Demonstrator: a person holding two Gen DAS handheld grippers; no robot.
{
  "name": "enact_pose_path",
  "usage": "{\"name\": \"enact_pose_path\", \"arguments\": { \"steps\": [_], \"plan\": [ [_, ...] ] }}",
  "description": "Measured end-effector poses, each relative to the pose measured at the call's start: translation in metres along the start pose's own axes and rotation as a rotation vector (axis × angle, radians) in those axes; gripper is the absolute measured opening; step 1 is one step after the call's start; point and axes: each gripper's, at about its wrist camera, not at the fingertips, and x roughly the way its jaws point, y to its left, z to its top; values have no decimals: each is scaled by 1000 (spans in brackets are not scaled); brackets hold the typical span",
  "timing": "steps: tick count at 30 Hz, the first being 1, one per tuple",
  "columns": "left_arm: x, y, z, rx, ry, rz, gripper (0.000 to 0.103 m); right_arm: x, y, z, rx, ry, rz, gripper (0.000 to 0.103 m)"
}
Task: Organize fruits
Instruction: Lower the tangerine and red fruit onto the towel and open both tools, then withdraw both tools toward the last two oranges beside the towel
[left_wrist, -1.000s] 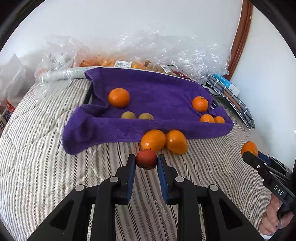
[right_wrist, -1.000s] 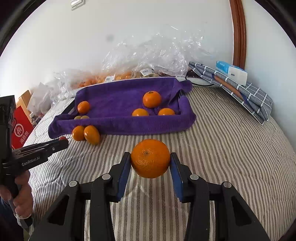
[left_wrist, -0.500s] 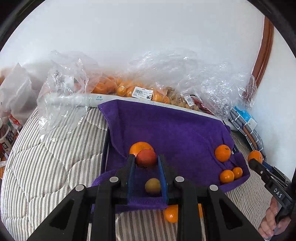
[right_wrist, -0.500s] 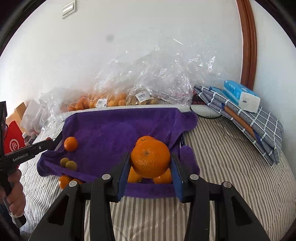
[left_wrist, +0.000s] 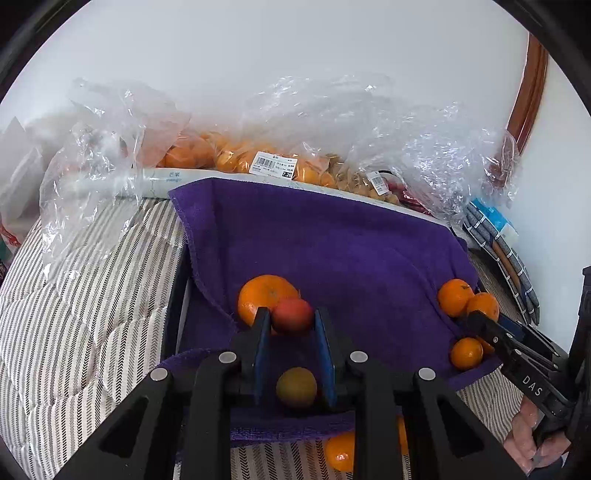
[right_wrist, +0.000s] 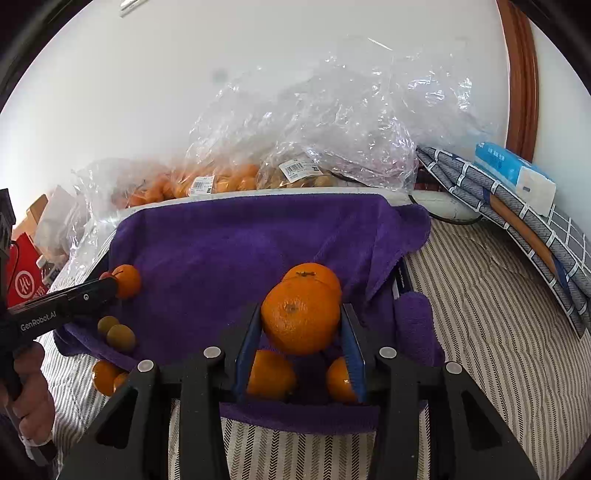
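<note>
Setting: a purple towel (left_wrist: 332, 240) is spread over a tray on a striped bed, fruit bags behind it.
Left claw (left_wrist: 291, 325): closed on a small red fruit (left_wrist: 292, 315), held above the towel's left side – just in front of a large orange (left_wrist: 258, 293).
Right claw (right_wrist: 301, 325): clamped on a big orange (right_wrist: 301, 315), over the right-hand cluster of oranges (right_wrist: 271, 374).
Step in hand: both fruits are judged ready for placing.
Next move: lowering, then opening – gently, since round fruit may roll.
</note>
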Motion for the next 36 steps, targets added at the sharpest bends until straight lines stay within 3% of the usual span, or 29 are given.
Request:
{"name": "enact_pose_path", "arguments": {
  "steps": [11,20,22,27,32,36],
  "plan": [
    [4,-1,-1,0,19,-28,23,0,2,-4,-13,-14,-16,43],
    [-21,0,-2,1,-25,-36,35,-35,17,-3,-32,-94,-2,53],
    [-32,3,-2,-2,-46,-21,45,-46,24,-3,-19,-88,19,53],
    [-54,18,-12,-14,-54,-5,46,-65,55,-18,-70,-44,28,52],
    [-74,39,-30,-12,-59,34,46,-61,81,-43,-123,2,110,43],
    [-83,54,-46,-9,-31,22,48,-51,96,-53,-141,42,142,39]
  ]
}}
